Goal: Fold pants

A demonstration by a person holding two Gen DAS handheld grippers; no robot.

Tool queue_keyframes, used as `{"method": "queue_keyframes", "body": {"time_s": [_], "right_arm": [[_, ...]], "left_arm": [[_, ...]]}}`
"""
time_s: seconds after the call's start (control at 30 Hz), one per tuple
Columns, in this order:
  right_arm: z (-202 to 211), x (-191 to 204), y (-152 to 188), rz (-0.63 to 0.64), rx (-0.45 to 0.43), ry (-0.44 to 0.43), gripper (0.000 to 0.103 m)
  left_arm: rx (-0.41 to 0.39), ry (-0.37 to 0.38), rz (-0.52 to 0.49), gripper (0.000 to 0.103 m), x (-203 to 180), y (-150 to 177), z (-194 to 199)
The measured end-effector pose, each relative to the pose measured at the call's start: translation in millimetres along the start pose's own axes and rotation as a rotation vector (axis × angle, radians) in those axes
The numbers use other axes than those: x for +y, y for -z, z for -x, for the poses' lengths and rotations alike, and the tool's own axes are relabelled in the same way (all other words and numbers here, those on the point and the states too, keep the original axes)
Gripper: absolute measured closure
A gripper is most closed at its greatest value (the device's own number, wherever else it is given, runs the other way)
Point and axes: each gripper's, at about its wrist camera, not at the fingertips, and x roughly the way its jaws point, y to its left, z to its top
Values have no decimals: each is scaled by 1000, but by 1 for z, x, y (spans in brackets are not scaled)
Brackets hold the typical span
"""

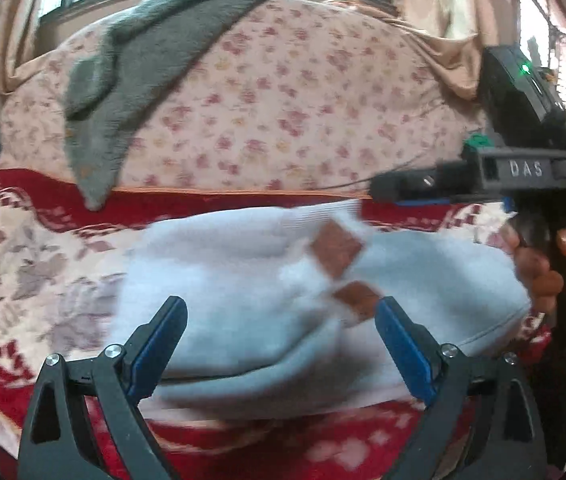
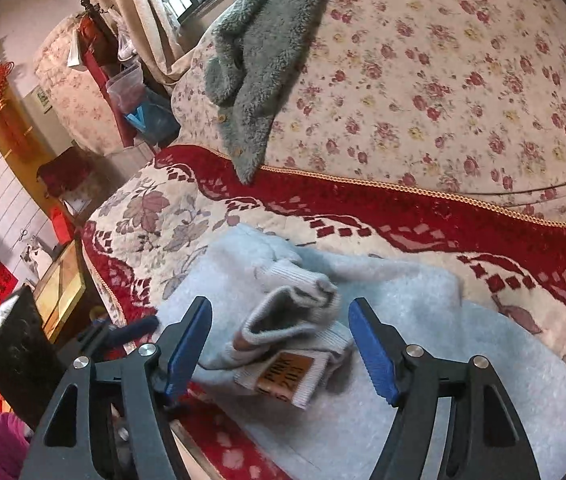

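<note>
Light blue fleece pants [image 1: 243, 280] lie folded over on the red and cream bed cover [image 1: 23, 248]. Their ribbed cuffs carry brown patches [image 1: 337, 250]. My left gripper [image 1: 281, 312] is open just above the pants, empty. My right gripper [image 2: 279, 312] is open over the ribbed cuffs [image 2: 295, 300] and the brown label [image 2: 287, 372] of the pants [image 2: 423, 312], holding nothing. The right gripper also shows in the left wrist view [image 1: 403, 188], at the right edge above the pants.
A grey fuzzy garment [image 2: 259, 60] lies on the floral quilt [image 2: 443, 80] behind the pants. Left of the bed stand a red chair [image 2: 99, 60], a blue bag [image 2: 151, 116] and a small table [image 2: 63, 280].
</note>
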Motion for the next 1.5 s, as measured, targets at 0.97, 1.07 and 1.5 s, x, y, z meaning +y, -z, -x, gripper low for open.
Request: {"method": "queue_keyframes", "body": {"time_s": [0.97, 1.07, 1.5], "right_arm": [[-49, -7, 61, -354, 87, -290, 86], [-64, -23, 78, -423, 116, -217, 82], [-52, -41, 90, -310, 155, -28, 50]], "left_arm": [[-18, -21, 205, 9, 71, -42, -10], [56, 1, 169, 9, 49, -42, -44], [177, -31, 184, 0, 21, -26, -138]]}}
